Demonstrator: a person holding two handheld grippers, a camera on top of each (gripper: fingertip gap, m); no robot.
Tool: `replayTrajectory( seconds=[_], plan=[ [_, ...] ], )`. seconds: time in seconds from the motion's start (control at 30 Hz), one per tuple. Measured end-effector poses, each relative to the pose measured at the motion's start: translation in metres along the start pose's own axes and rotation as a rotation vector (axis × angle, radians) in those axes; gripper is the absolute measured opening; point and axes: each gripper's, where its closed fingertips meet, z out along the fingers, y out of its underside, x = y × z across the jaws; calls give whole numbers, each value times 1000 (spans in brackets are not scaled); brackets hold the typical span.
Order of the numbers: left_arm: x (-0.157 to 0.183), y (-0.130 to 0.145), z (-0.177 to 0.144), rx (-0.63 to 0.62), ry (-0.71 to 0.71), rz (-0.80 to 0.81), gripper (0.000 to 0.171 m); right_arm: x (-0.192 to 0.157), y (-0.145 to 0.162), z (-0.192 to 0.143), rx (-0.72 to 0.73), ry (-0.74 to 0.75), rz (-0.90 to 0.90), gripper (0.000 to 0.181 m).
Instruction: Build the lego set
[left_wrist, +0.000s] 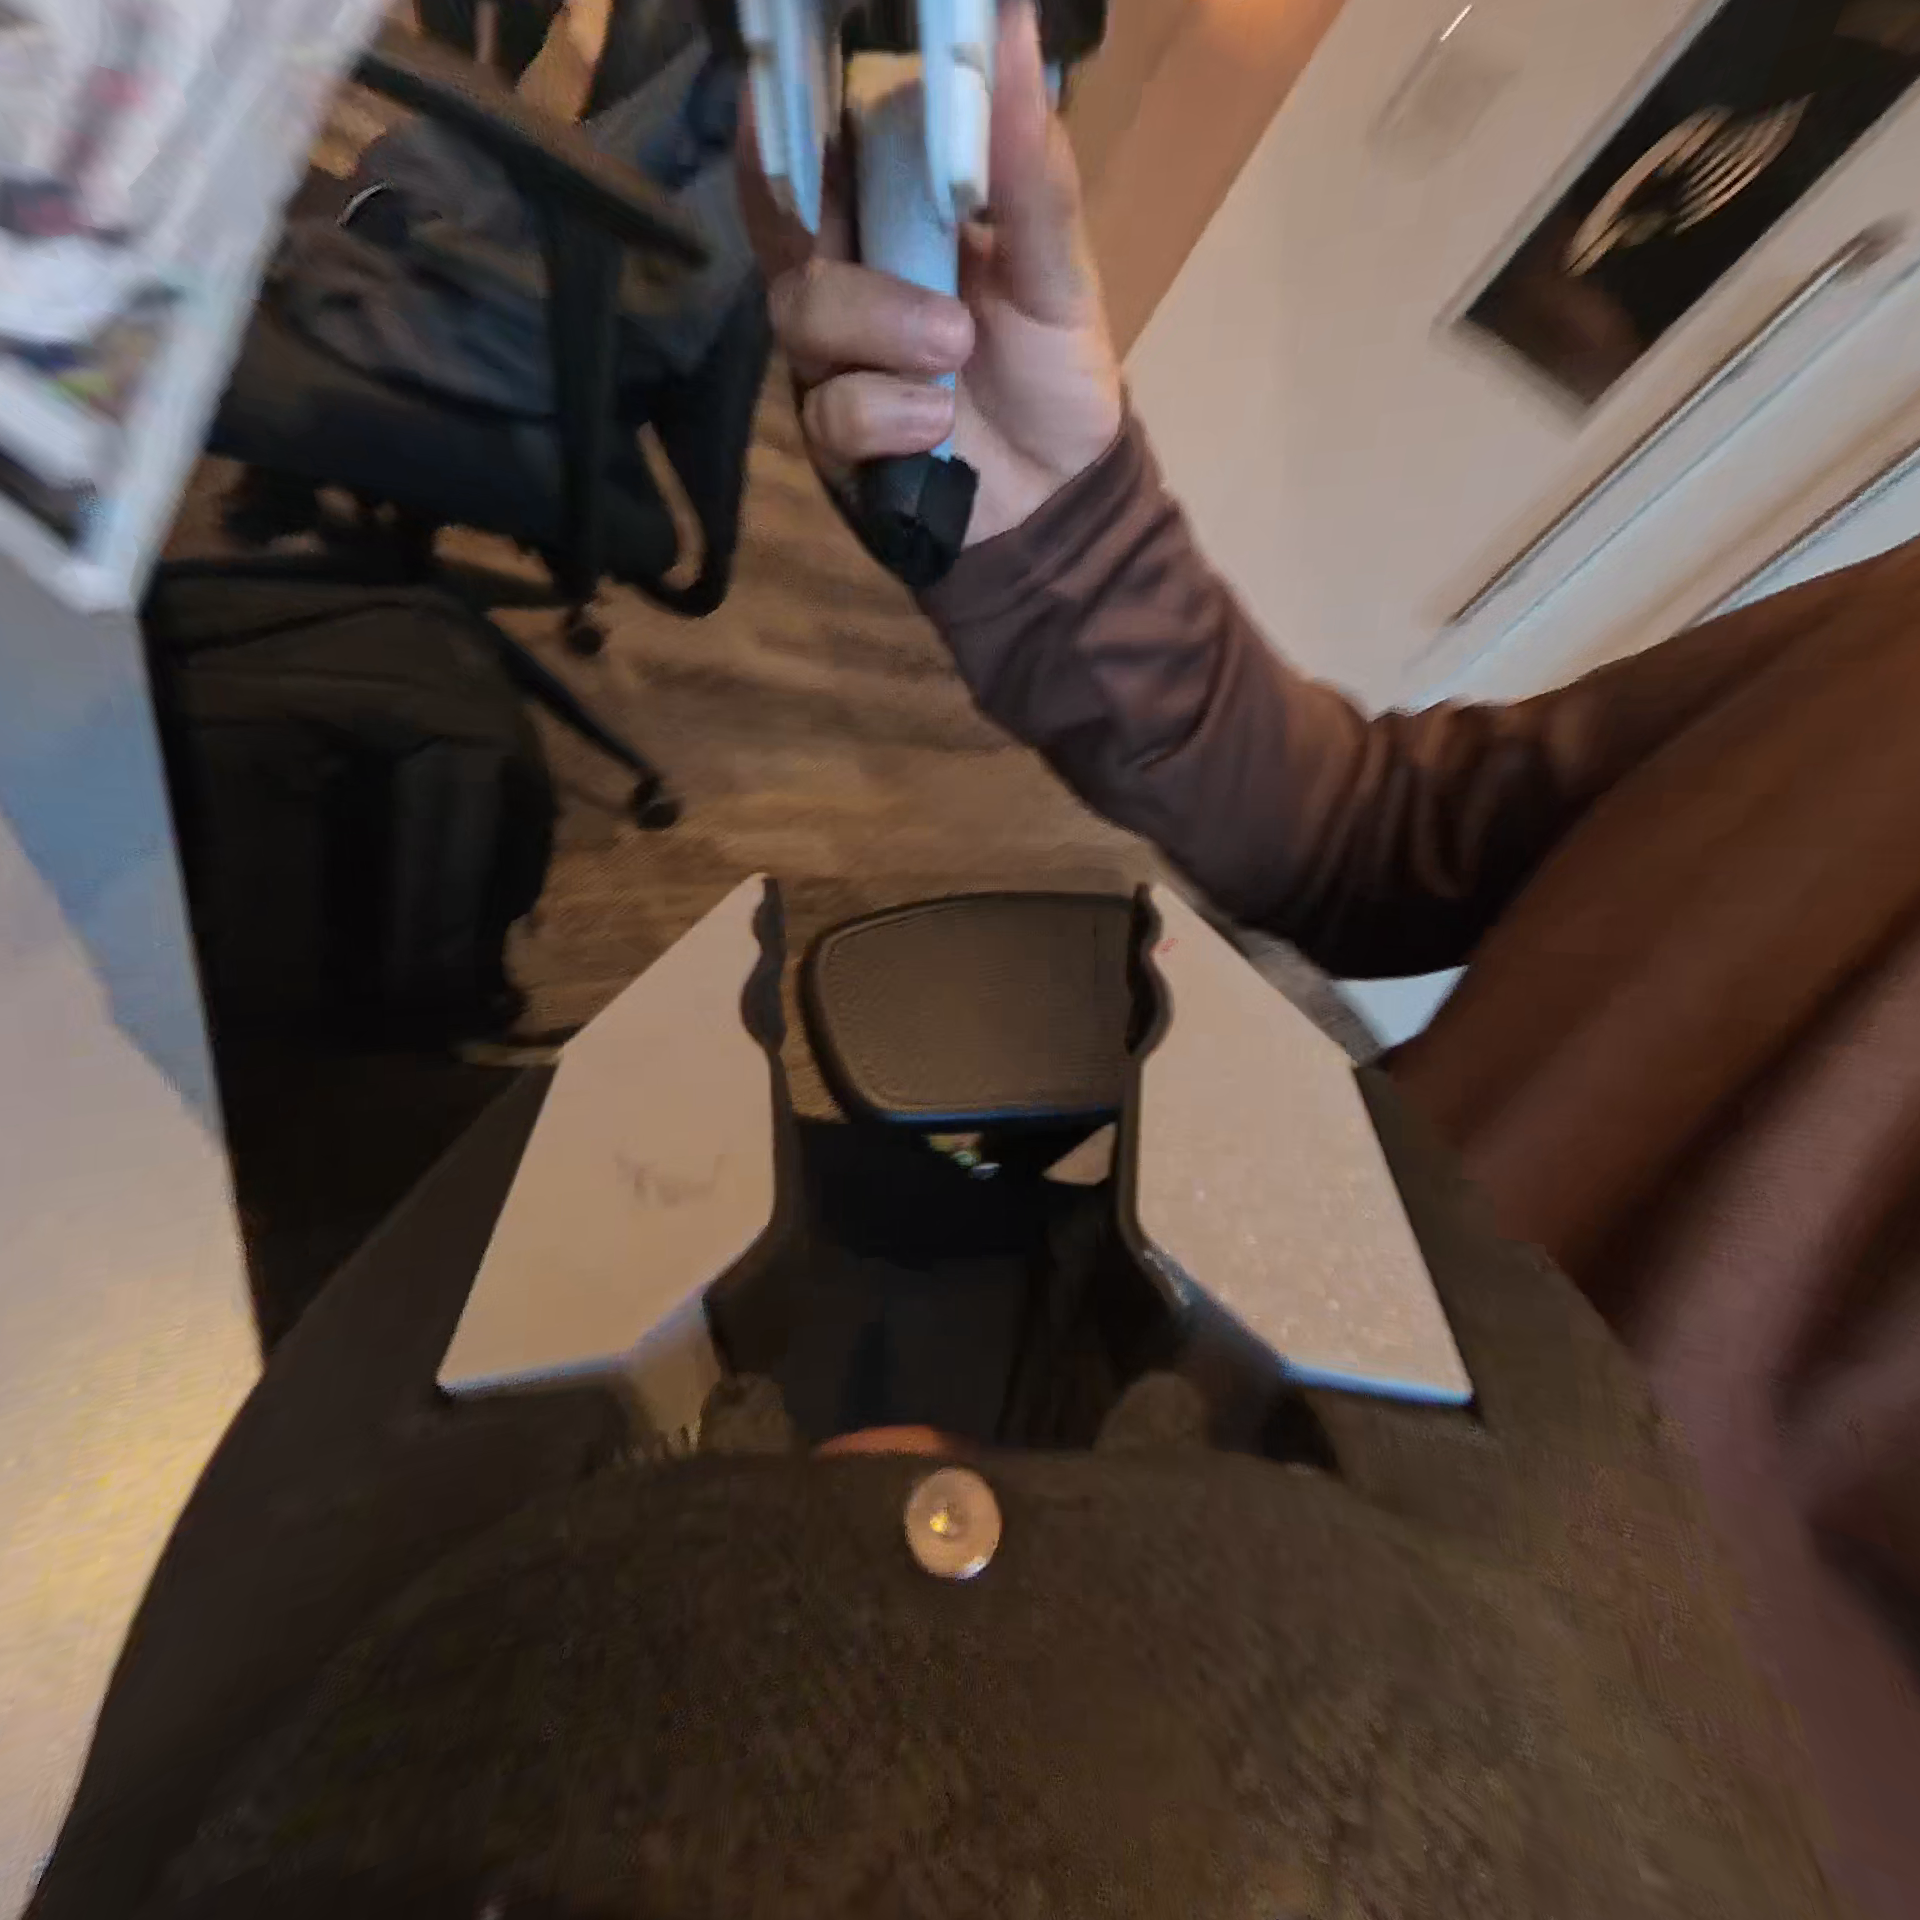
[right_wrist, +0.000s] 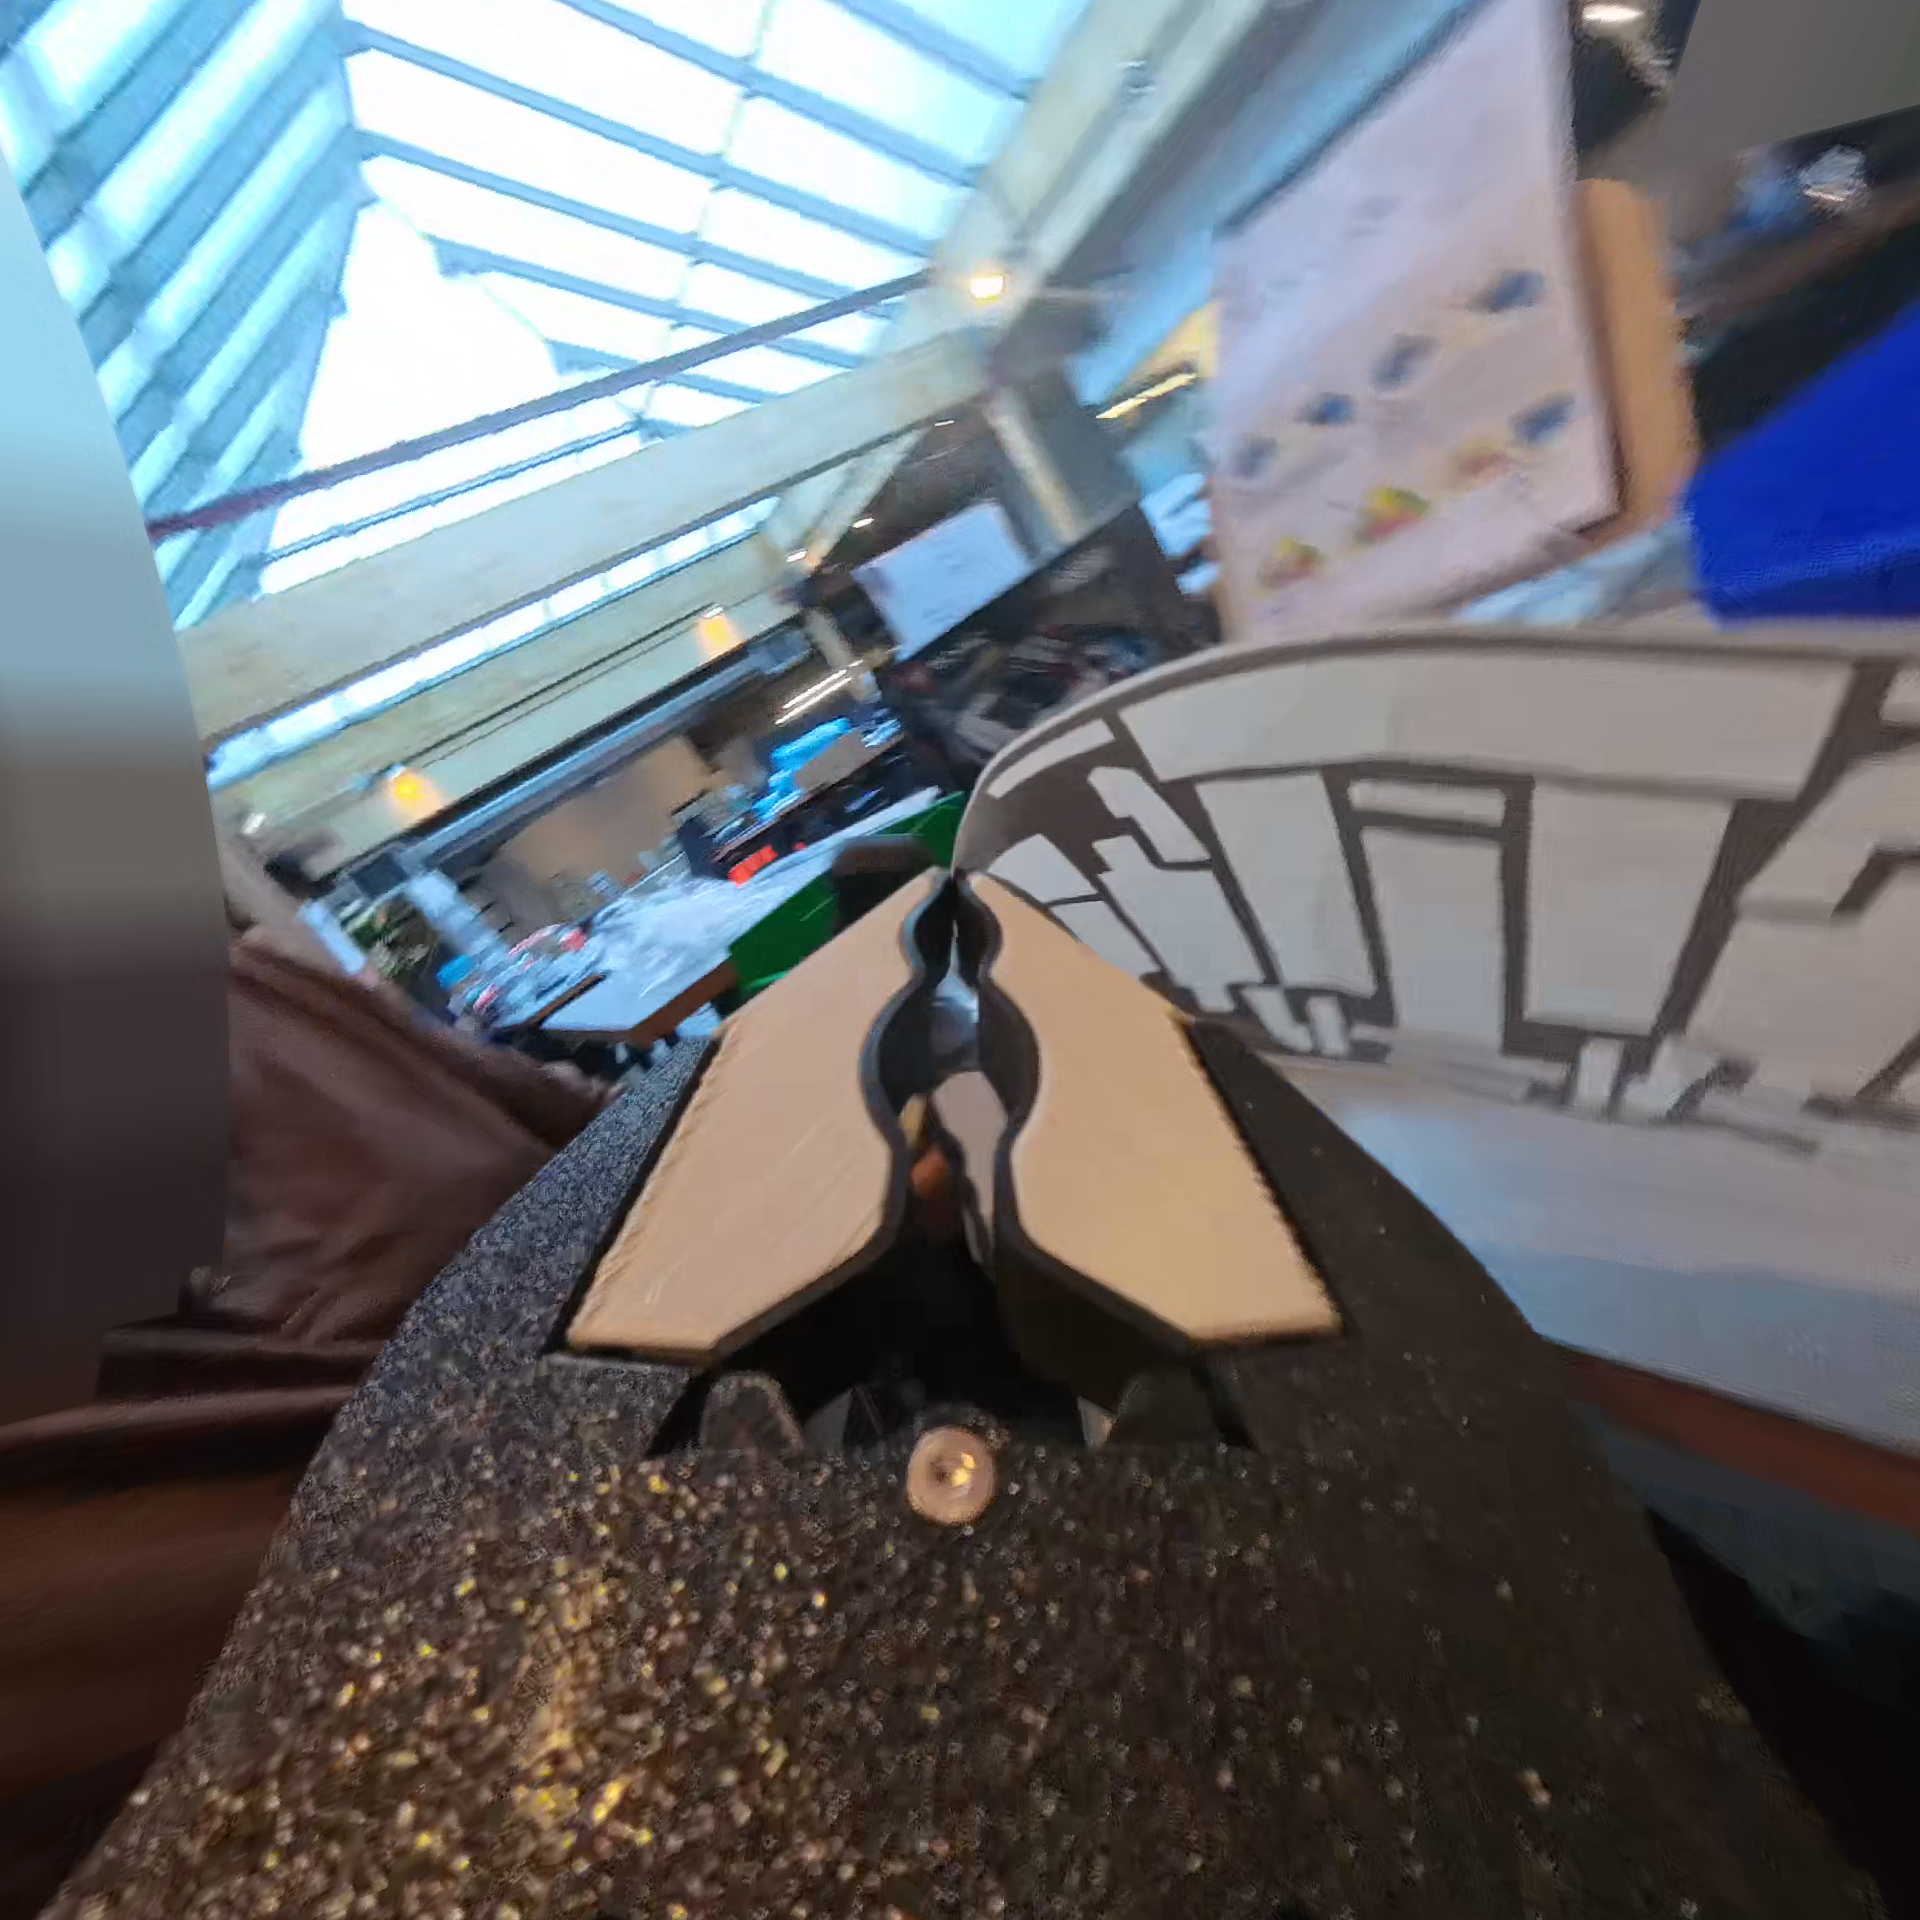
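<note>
No Lego pieces show clearly in either view. My left gripper (left_wrist: 956, 920) is open and empty. It points down at the floor, with a black mesh chair pad (left_wrist: 966, 1008) showing between its fingers. A hand (left_wrist: 997, 343) in a brown sleeve holds the white handle of the other gripper (left_wrist: 914, 197) upright at the top of the left wrist view. My right gripper (right_wrist: 956, 883) is shut at the tips and points up toward a skylight ceiling. I cannot tell whether anything is between its fingers.
A white table edge (left_wrist: 114, 540) with blurred colourful items runs along the left. A black office chair (left_wrist: 488, 374) stands on the carpet beyond it. A black-and-white patterned board (right_wrist: 1475, 873) and a pale printed panel (right_wrist: 1403, 364) stand to the right of the right gripper. Both views are motion-blurred. About 15 cm separates my left fingertips from my right.
</note>
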Motion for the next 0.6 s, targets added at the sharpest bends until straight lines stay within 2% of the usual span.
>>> replayTrajectory(
  seconds=[0.13,0.27,0.33,0.43,0.5,0.6],
  plan=[
    [30,-14,-18,129,248,-139,76,-37,10,8,-89,-137,-155,0],
    [53,-39,-36,301,529,-309,92,-71,24,5,-92,-351,-173,0],
    [59,-55,-49,387,649,-361,93,-84,31,2,-114,-411,-219,0],
    [61,-65,-63,459,710,-392,58,-98,42,-5,-165,-466,-287,0],
    [59,-66,-68,481,684,-377,33,-106,47,-10,-189,-504,-307,0],
    [58,-64,-75,490,613,-322,0,-106,56,-11,-249,-480,-352,0]
  ],
)
